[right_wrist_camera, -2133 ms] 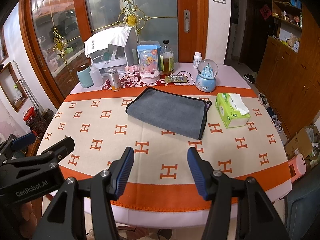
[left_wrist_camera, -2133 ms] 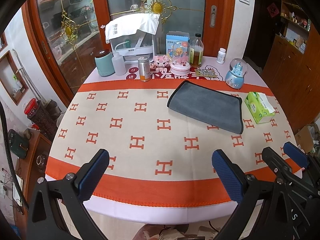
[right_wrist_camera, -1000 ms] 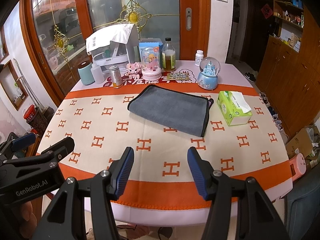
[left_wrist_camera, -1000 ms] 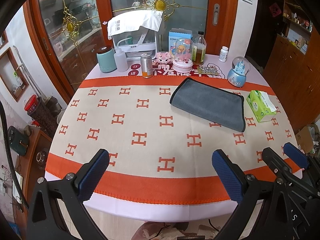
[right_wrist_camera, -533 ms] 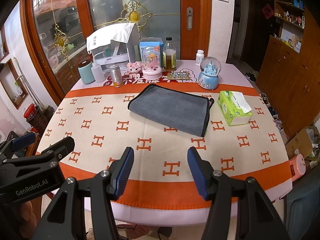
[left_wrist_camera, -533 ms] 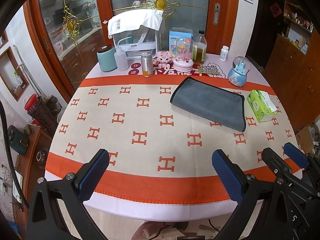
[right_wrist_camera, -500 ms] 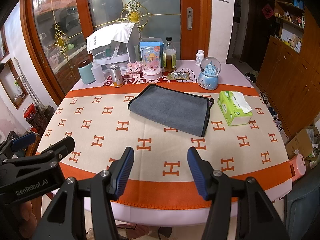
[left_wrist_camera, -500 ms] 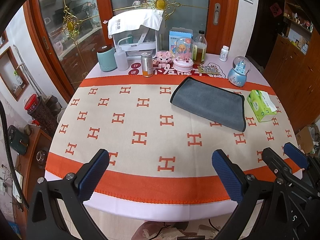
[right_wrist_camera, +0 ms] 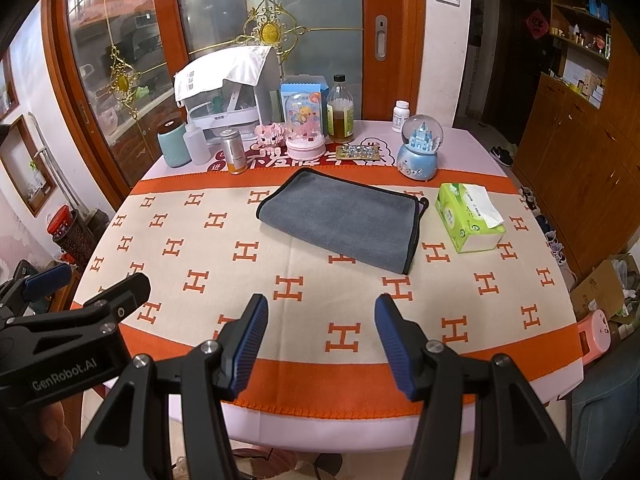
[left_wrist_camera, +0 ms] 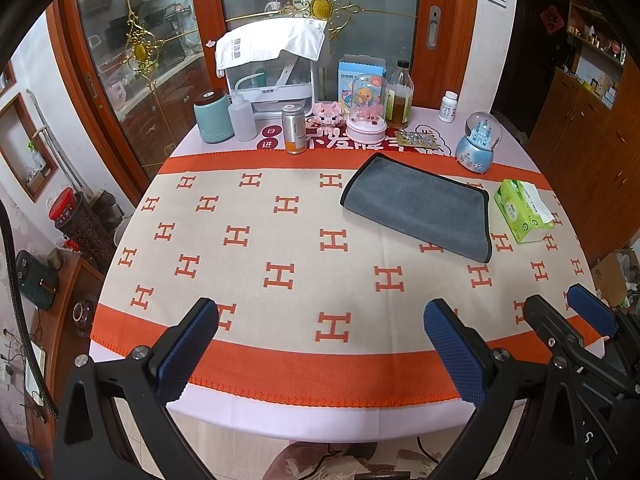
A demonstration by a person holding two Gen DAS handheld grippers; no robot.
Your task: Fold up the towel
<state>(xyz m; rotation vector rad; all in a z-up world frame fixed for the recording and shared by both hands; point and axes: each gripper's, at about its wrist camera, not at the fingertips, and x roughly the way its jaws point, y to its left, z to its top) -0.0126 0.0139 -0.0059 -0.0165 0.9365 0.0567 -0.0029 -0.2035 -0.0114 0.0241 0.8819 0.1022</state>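
A grey towel (left_wrist_camera: 420, 208) with black trim lies folded flat on the far right part of the table; it also shows in the right wrist view (right_wrist_camera: 340, 220). My left gripper (left_wrist_camera: 320, 344) is open and empty, held over the table's near edge, well short of the towel. My right gripper (right_wrist_camera: 318, 340) is open and empty, also at the near edge. The right gripper's fingers (left_wrist_camera: 588, 312) show at the right in the left wrist view. The left gripper's fingers (right_wrist_camera: 120, 292) show at the left in the right wrist view.
The round table has an orange-and-beige cloth (left_wrist_camera: 280, 248). A green tissue pack (right_wrist_camera: 468, 220) lies right of the towel. Along the back stand a snow globe (right_wrist_camera: 420, 148), bottle (right_wrist_camera: 340, 108), can (right_wrist_camera: 233, 152), teal canister (right_wrist_camera: 172, 144) and a covered rack (right_wrist_camera: 228, 92).
Both grippers have drawn back a little from the table and risen slightly. The towel has not moved. Both grippers stay open.
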